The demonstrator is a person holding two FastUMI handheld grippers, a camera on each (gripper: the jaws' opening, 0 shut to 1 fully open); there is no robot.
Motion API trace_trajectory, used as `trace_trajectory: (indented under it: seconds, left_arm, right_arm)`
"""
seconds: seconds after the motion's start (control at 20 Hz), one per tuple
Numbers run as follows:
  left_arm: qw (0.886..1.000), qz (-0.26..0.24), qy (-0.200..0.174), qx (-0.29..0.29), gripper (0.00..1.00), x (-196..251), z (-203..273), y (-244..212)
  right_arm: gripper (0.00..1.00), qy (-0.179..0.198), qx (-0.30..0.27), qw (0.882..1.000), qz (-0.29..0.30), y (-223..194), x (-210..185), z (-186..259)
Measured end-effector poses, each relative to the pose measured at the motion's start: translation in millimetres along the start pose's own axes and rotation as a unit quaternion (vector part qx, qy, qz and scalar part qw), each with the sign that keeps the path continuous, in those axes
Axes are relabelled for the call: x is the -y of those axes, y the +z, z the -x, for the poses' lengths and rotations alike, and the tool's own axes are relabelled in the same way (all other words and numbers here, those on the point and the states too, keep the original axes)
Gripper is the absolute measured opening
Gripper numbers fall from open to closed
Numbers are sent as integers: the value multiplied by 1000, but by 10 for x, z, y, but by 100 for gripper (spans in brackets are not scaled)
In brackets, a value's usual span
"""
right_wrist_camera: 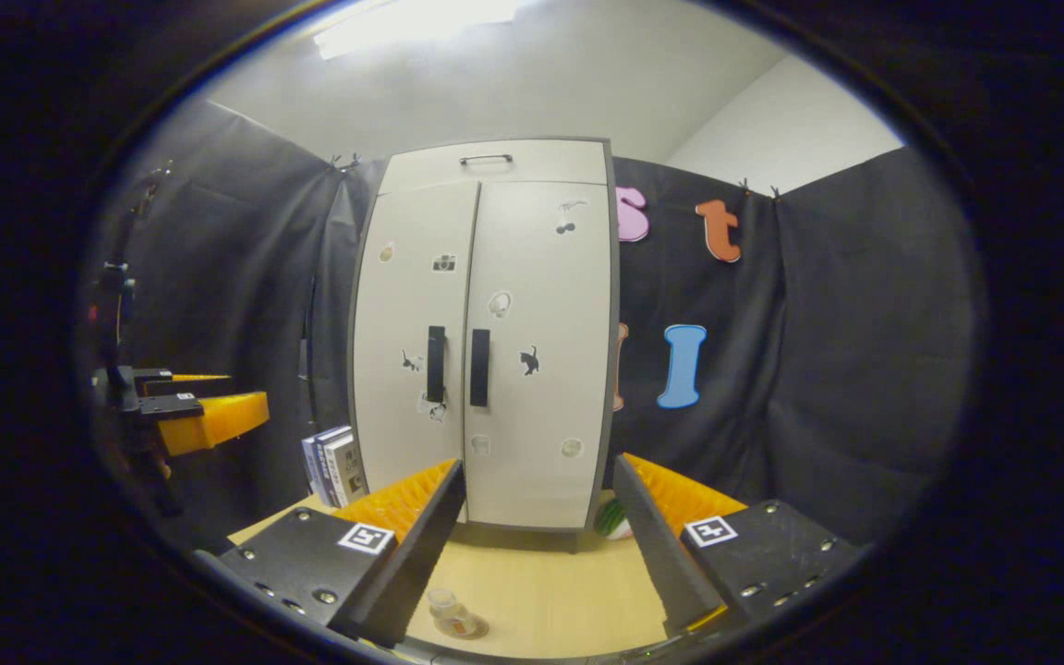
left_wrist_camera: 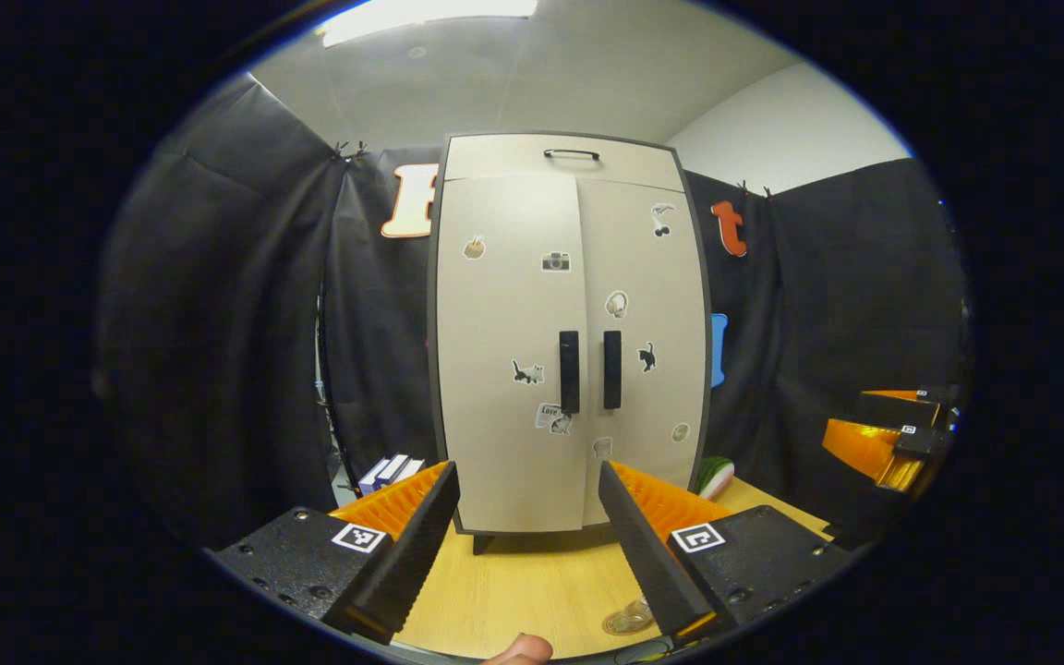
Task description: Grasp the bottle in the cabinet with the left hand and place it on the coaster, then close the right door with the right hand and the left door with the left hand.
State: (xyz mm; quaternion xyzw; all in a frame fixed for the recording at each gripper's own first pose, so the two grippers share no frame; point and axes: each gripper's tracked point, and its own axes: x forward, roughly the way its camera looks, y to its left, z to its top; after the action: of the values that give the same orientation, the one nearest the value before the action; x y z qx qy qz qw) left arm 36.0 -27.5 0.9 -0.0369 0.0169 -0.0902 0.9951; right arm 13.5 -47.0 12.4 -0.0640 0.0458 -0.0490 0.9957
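- Both grippers hang back from the work with nothing in them: the left gripper [left_wrist_camera: 527, 540] has its fingers spread wide over bare bench [left_wrist_camera: 532, 582], and the right gripper [right_wrist_camera: 537, 545] is spread the same way, empty
- Near the lower edge of the right gripper view, the bottle [right_wrist_camera: 454, 613] stands upright on the coaster [right_wrist_camera: 463, 630], out on the bench in front of the cabinet; in the left gripper view it shows partly hidden behind the gripper's finger, so the placing step looks finished
- Farther off, the cabinet [left_wrist_camera: 572, 332] stands at the back of the bench with its left door [left_wrist_camera: 509, 342] and right door [left_wrist_camera: 645, 342] both flush, their two dark handles side by side at the seam; by that, the closing steps seem done too and little or nothing of the task is left
- Each gripper points straight at the cabinet front, level and well apart from it, neither touching a door or handle
- Beside the cabinet sit some books [right_wrist_camera: 333, 465] on one side and a green-striped thing [left_wrist_camera: 715, 477] on the other, against the black cloth wall
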Motion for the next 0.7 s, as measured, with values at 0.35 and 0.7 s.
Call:
trace_trajectory:
  seconds: [0.35, 0.7]
  left_arm:
    - [1000, -3, -17, -4, 97, -18, -62, -55]
    - [999, -2, -38, 25, 96, 196, -256, 63]
  right_arm:
    - [99, -24, 1, 1000, -7, -49, 3, 70]
    - [99, -7, 19, 999, -26, 237, 156, -45]
